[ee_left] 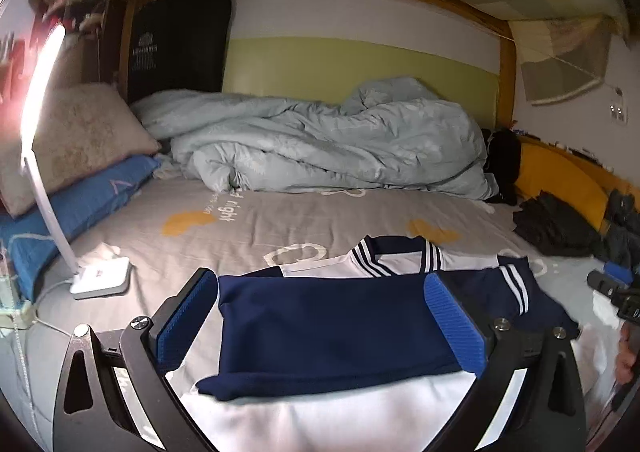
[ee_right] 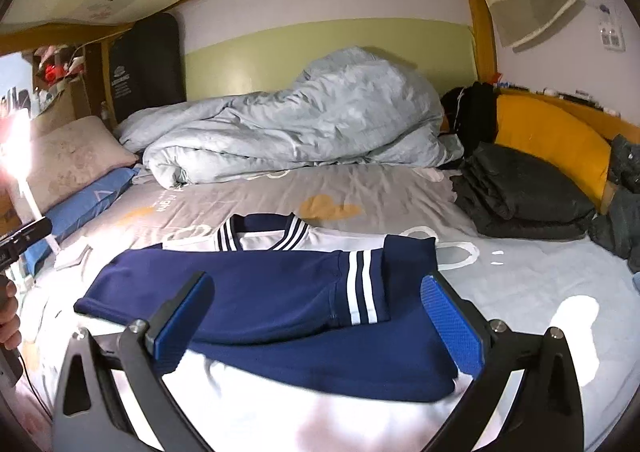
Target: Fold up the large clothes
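The near hem of the white-and-navy jacket (ee_left: 320, 332) is cut off by the frame and by both grippers' black arms, so its lower edge cannot be made out. It lies on the grey bedsheet (ee_left: 256, 220) with two navy sleeves folded across its chest. The left gripper (ee_left: 320, 328) and right gripper (ee_right: 316, 320) hover spread wide, holding nothing.

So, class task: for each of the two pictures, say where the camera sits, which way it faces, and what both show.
Left wrist: on the left tool, facing across the bed; the open fingers frame the jacket, right tool at the edge.
Right wrist: on the right tool, same direction; left tool at the edge.
Shared: jacket, duvet, lamp.
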Demonstrator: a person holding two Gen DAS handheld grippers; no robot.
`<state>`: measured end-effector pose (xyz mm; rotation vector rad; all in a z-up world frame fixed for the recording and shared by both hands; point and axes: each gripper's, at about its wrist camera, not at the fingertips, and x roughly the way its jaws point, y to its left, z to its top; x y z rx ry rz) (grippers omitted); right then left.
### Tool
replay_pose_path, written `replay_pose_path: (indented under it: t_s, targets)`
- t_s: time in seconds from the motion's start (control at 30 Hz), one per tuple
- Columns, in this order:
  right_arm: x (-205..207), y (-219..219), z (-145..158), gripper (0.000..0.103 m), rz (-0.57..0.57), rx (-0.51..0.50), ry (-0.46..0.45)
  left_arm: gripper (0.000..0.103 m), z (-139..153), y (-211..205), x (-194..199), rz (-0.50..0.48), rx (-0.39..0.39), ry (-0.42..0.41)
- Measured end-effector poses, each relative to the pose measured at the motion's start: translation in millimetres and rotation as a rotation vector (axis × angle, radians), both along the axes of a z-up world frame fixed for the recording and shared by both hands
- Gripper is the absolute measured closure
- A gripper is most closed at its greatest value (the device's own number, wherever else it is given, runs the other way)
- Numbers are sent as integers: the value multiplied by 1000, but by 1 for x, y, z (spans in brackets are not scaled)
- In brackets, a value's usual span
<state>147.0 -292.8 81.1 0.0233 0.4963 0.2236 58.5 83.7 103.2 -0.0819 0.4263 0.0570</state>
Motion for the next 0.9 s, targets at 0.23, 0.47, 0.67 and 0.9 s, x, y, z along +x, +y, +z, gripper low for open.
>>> replay_pose_path:
  t_s: [0.23, 0.47, 0.67, 0.9]
  targets:
    - [-29, 2, -6, 0, 13, 1, -1, 0, -11, -20, -34, 11, 3, -19]
    - [-44, -1, -15, 0, -1, -17, 13, 0, -27, -39, -54, -10, 15, 1]
    - [-50, -5, -23, 0, -8, -10, 41, 0, -36, -53, -63, -36, 42, 18]
    - [-53, -9, -27, 0, -10, 0, 60, 0, -43, -63, -73, -50, 57, 23]
